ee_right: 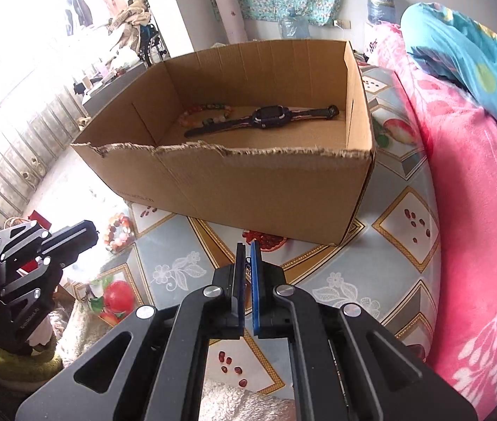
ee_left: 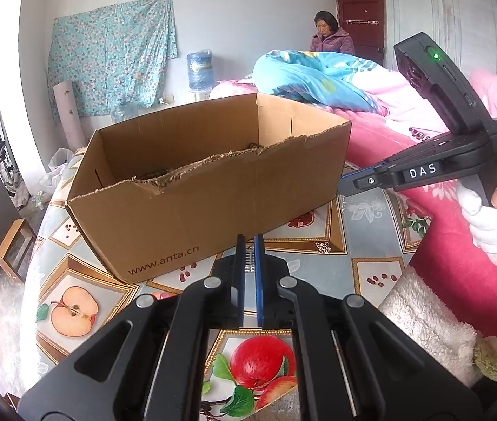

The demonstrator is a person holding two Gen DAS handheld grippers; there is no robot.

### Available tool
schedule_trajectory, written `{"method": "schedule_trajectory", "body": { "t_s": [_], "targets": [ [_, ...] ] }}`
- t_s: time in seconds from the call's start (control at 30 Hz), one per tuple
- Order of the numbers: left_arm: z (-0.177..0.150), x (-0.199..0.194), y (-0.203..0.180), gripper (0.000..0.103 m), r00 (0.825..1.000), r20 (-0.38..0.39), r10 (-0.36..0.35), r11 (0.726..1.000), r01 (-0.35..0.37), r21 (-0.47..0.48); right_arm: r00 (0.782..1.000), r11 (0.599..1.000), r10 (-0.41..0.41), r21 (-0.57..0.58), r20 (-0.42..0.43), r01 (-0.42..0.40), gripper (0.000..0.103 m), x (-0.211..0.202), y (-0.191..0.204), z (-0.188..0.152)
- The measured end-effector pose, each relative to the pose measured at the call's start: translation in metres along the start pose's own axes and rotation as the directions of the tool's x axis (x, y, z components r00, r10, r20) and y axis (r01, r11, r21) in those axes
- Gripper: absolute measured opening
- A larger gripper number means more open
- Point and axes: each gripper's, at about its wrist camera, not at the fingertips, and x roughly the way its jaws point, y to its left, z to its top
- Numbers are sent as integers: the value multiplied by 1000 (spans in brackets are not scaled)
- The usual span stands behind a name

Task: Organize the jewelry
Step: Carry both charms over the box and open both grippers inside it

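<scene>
A cardboard box (ee_right: 266, 189) is set on a table with a fruit-print cloth (ee_right: 403, 231), near the table's far edge. Its near wall is torn along the top. Inside, on the box floor by the far wall, a dark watch (ee_right: 266, 117) is laid flat w/ its strap stretched out, and a bracelet of colored beads (ee_right: 206, 112) is seen just beside it, touching the strap. A 2nd bead bracelet (ee_right: 120, 233) is seen past the box's near left corner, by the table's left edge.

The left gripper (ee_left: 249, 249) is shut on a small silver chain piece (ee_left: 249, 263) (pinched between the pads). The right gripper (ee_right: 247, 254) is shut too; sth thin and dark (ee_right: 248, 263) is seen between its pads, but what it is can't be told.
</scene>
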Motion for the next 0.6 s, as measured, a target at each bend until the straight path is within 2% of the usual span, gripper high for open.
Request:
{"method": "schedule_trajectory", "body": {
  "t_s": [0.23, 0.37, 0.5, 0.6],
  "targets": [
    [34, -24, 11, 4, 994, 102, -41, 999, 41, 6, 989, 998, 31, -64, 145, -21, 3, -53, 21, 35],
    [63, -24, 19, 4, 988, 141, -63, 998, 60, 20, 979, 994, 49, -109, 200, -28, 3, -67, 23, 66],
    [86, 0, 29, 4, 991, 100, -91, 996, 90, 11, 978, 989, 54, -143, 200, -25, 3, -58, 17, 98],
    [98, 34, 38, 4, 990, 31, -137, 990, 138, -37, 987, 989, 70, -141, 143, -50, 3, -34, 7, 118]
  ]
}}
